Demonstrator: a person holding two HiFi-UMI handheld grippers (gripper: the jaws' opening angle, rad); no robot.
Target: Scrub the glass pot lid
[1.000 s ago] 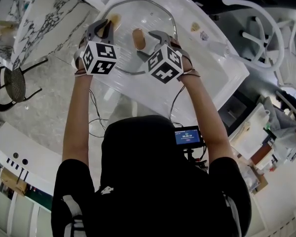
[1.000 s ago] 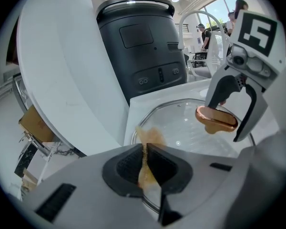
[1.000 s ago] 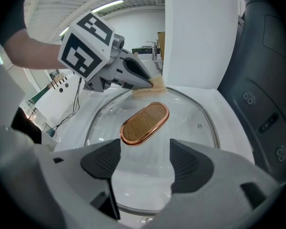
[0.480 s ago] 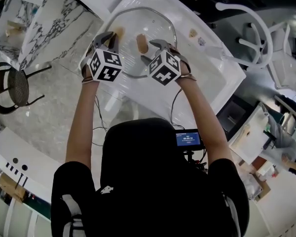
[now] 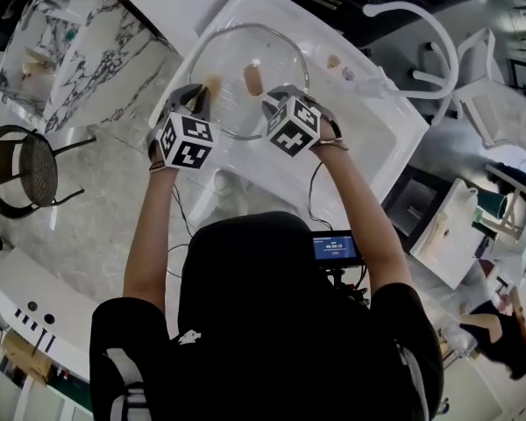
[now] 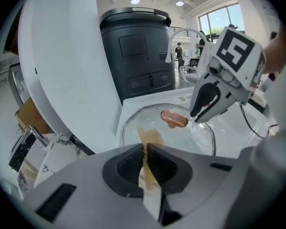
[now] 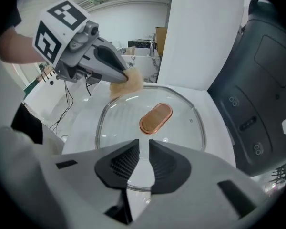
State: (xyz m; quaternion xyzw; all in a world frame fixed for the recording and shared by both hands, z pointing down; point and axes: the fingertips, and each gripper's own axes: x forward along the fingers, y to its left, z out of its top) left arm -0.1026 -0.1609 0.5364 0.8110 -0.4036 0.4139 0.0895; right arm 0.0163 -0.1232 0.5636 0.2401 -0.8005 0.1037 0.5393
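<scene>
Lid: the glass lid point(image 5: 232, 112) lies flat on the white table point(image 5: 368, 134), with its copper-coloured handle point(image 7: 156, 118) in the middle.
Left gripper point(image 6: 145, 149): clamped tight on a tan sponge point(image 6: 150, 138), which is right at the lid's left rim.
Right gripper point(image 7: 144, 151): jaws are closing with only a narrow gap left, over the lid's near rim. Looks like nothing's pinched between them, but clear glass makes that hard to call.
Spacing: grippers are side by side, and the handle sits between them, a bit farther off.
</scene>
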